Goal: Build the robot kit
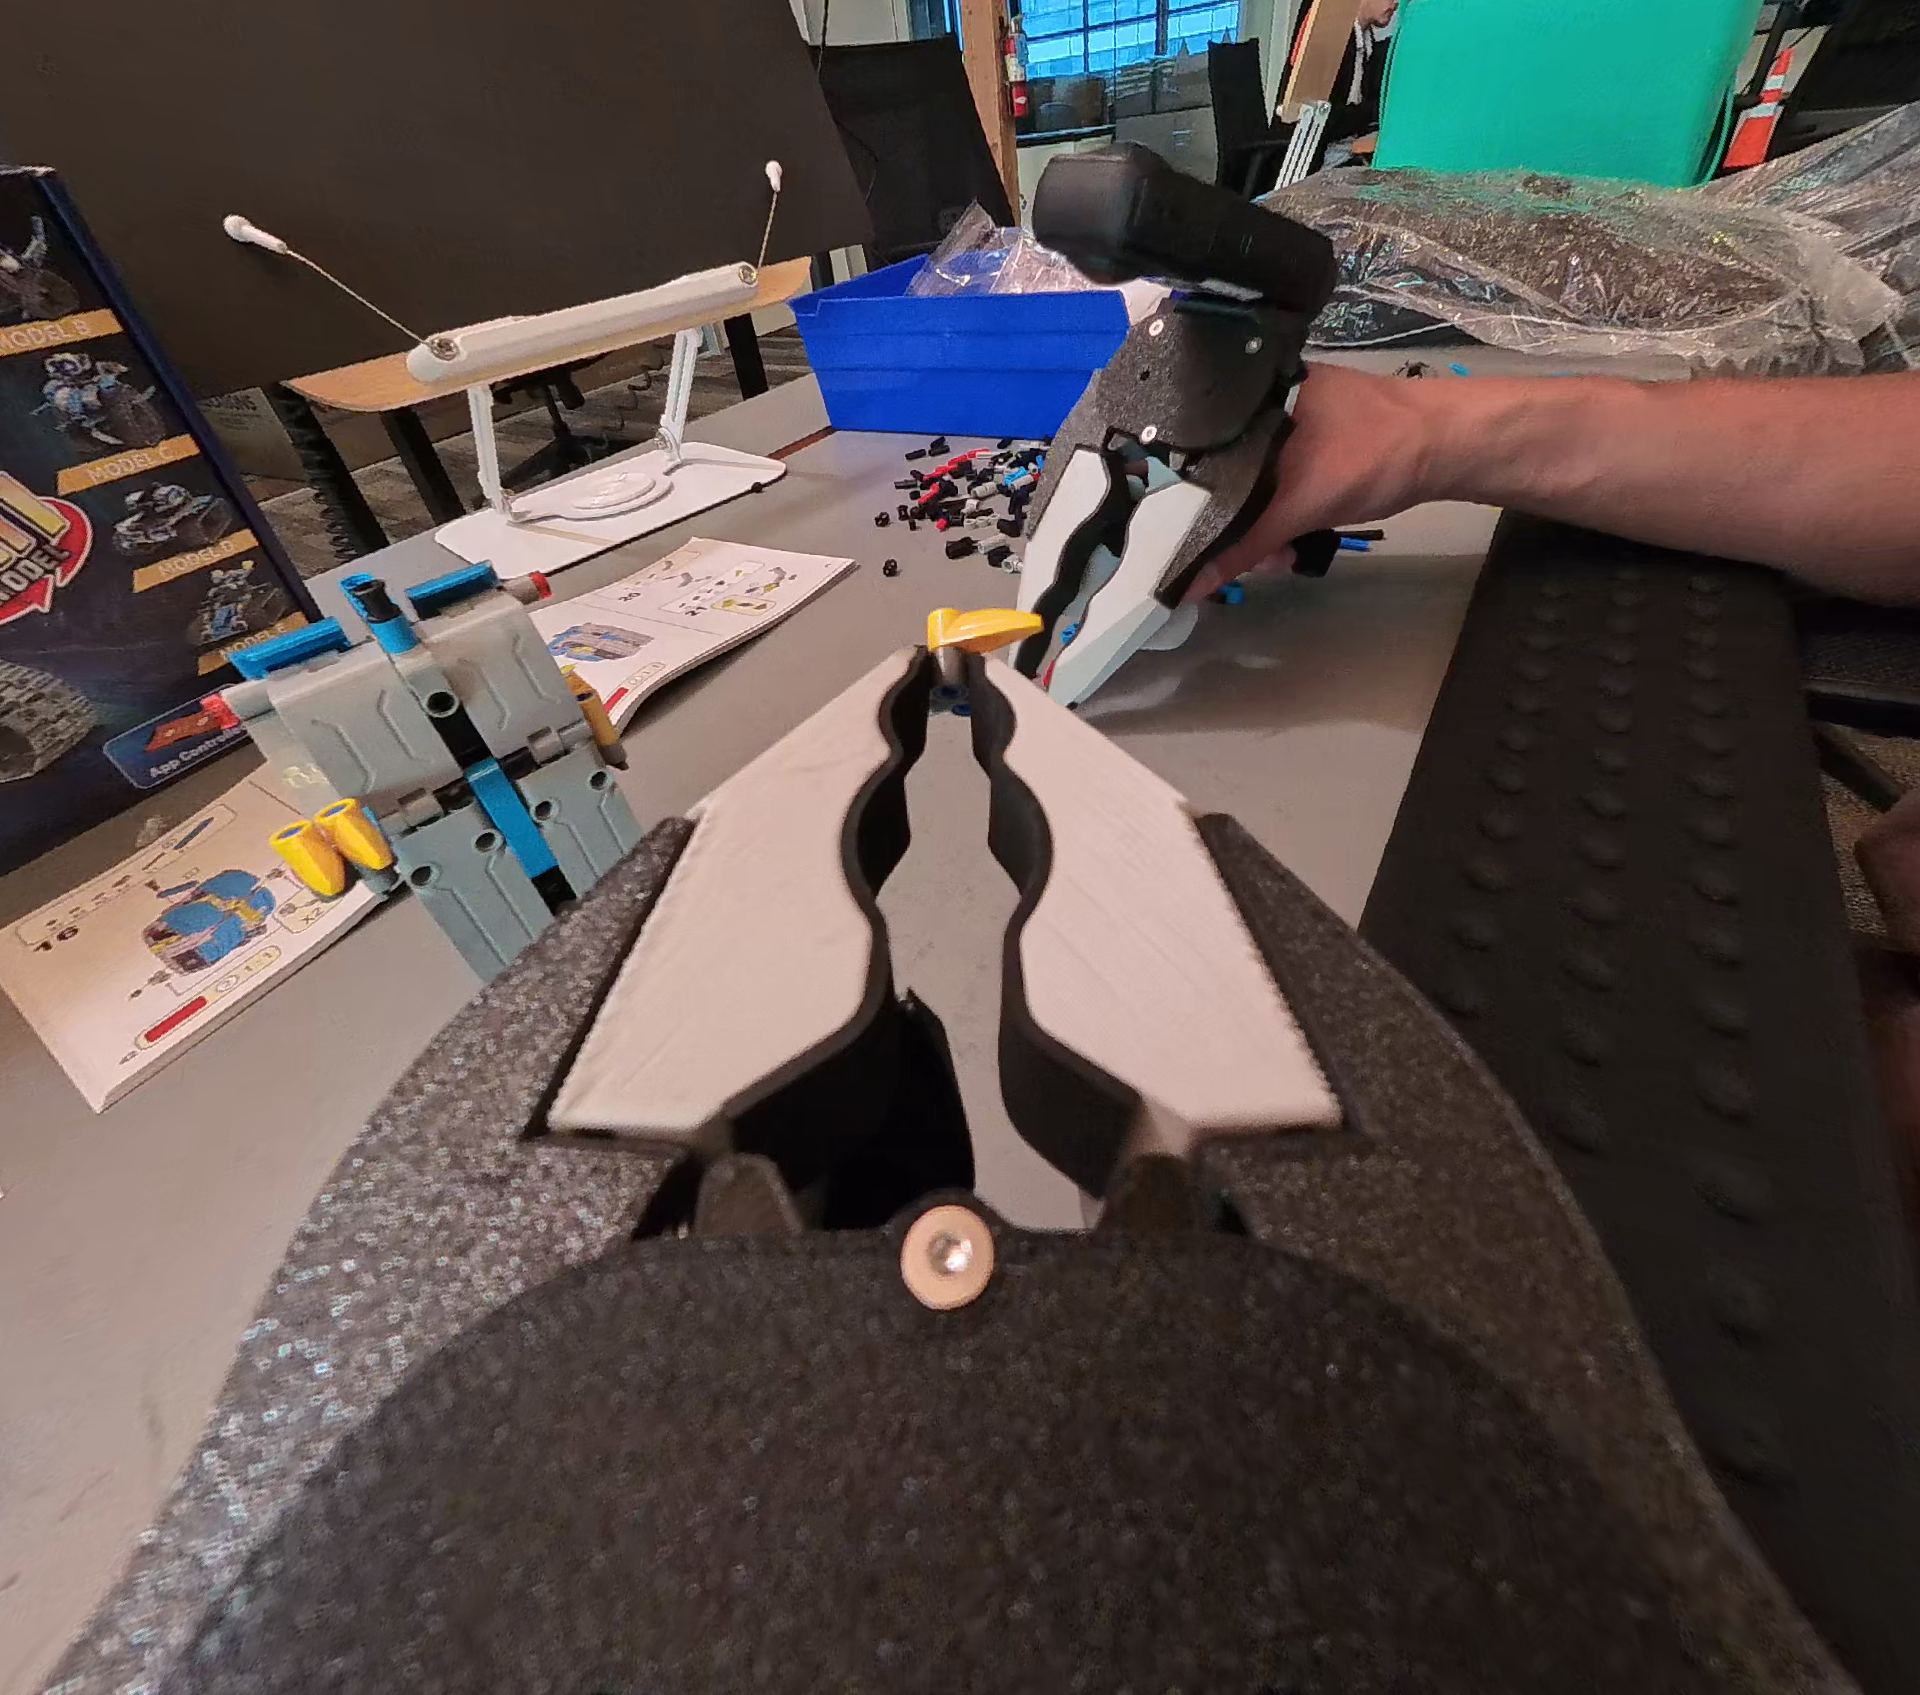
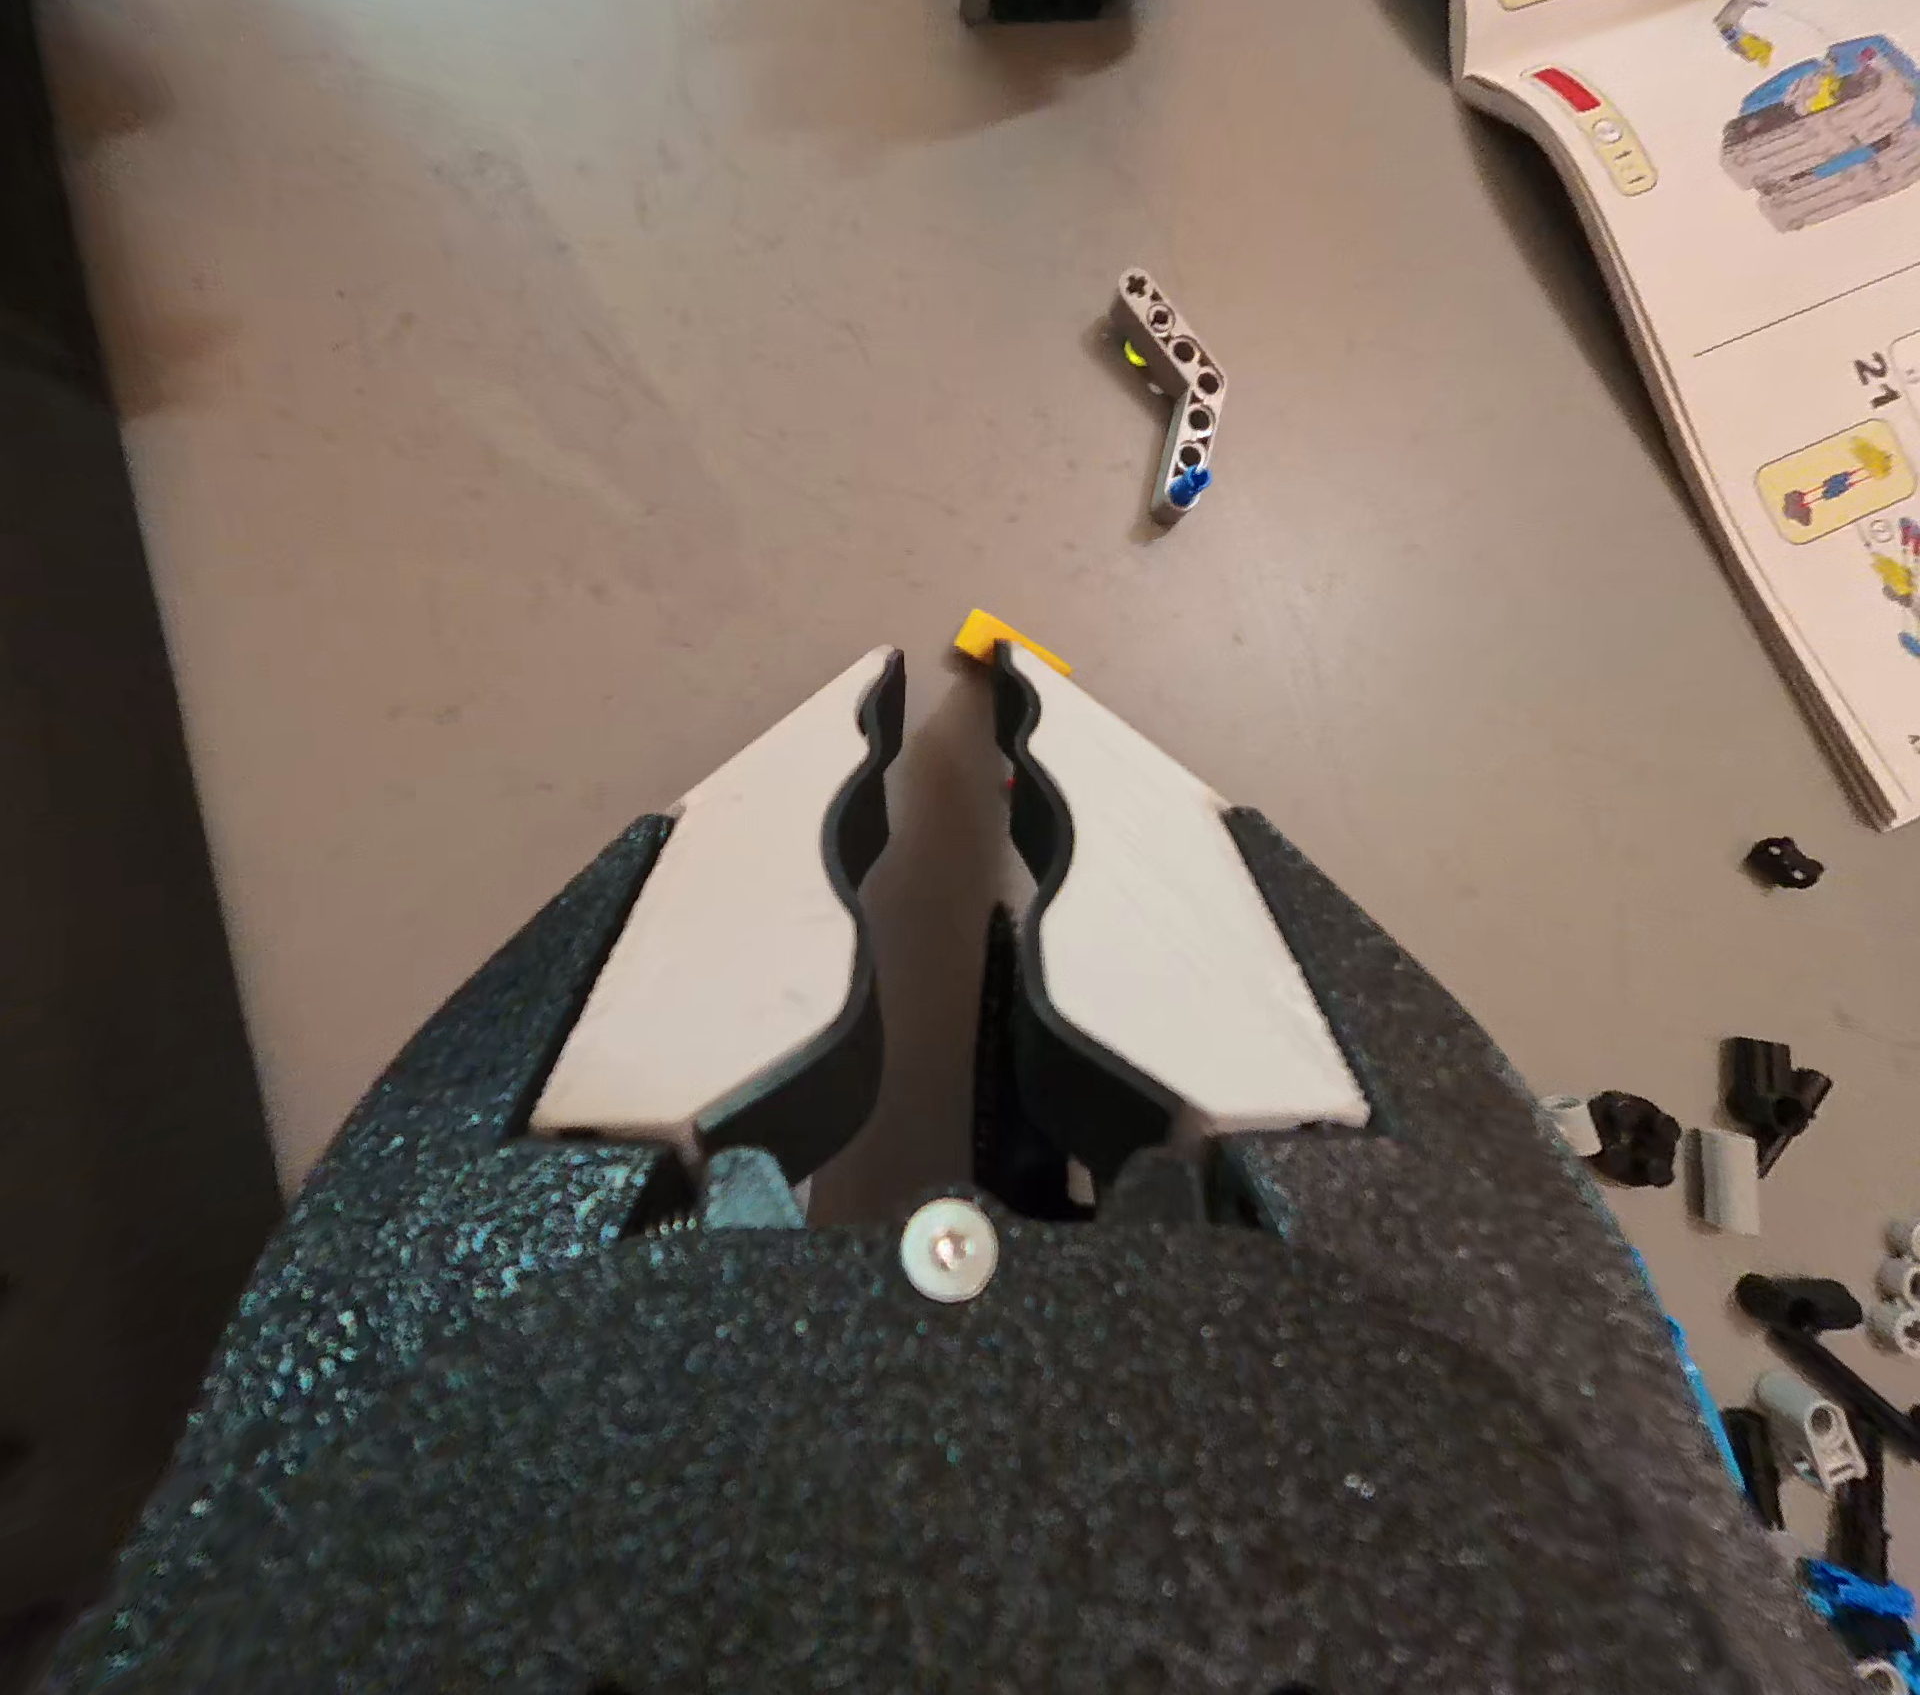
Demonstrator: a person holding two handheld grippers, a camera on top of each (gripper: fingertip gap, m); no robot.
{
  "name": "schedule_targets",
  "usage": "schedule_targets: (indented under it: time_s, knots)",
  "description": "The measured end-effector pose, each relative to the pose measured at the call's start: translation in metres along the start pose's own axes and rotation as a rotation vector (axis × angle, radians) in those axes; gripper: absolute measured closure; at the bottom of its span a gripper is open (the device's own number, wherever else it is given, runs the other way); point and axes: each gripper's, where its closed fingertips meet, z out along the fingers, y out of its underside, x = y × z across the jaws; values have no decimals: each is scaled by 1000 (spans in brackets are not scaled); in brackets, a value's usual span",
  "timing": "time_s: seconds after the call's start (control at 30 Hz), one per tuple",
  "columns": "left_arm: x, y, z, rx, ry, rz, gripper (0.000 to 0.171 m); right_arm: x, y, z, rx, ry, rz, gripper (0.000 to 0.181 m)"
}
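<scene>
Right hand-held gripper [image 2: 948, 658] released beside yellow piece [image 2: 977, 632]; left hand-held gripper [image 1: 951, 669] state unclear.

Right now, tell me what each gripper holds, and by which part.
Left gripper pinches a small grey piece with a yellow cap by its grey stem. Right gripper holds nothing; a yellow piece lies at its fingertip.

I see a yellow piece [image 1: 982, 629], a blue bin [image 1: 956, 367], a grey bent beam [image 2: 1179, 393], and black-and-white speckled grippers [image 1: 948, 689].
</scene>
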Motion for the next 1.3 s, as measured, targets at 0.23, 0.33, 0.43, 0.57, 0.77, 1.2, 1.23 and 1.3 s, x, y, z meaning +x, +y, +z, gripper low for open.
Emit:
schedule_targets:
  time_s: [0.23,0.33,0.43,0.57,0.77,1.2,1.23,1.3]
  knots:
    - [2,0,1,-3,3,11,165,6,-2,4,-4,35,-49,158]
    - [2,0,0,0,3,11,165,9,-4,5,0,43,-71,157]
    - [2,0,1,-2,6,9,165,13,-6,8,-7,40,-63,154]
    - [4,1,1,-4,10,15,165,12,-6,9,5,4,-34,154]
    - [5,1,2,-9,16,22,164,4,-7,10,49,-59,-12,146]
    - [7,2,1,-12,14,34,164,5,-6,-3,-6,-109,6,152]
    - [7,2,2,-13,14,35,164,3,-7,-4,6,-121,49,150]
    - [6,2,2,-15,12,37,164,4,-7,-3,7,-99,113,150]
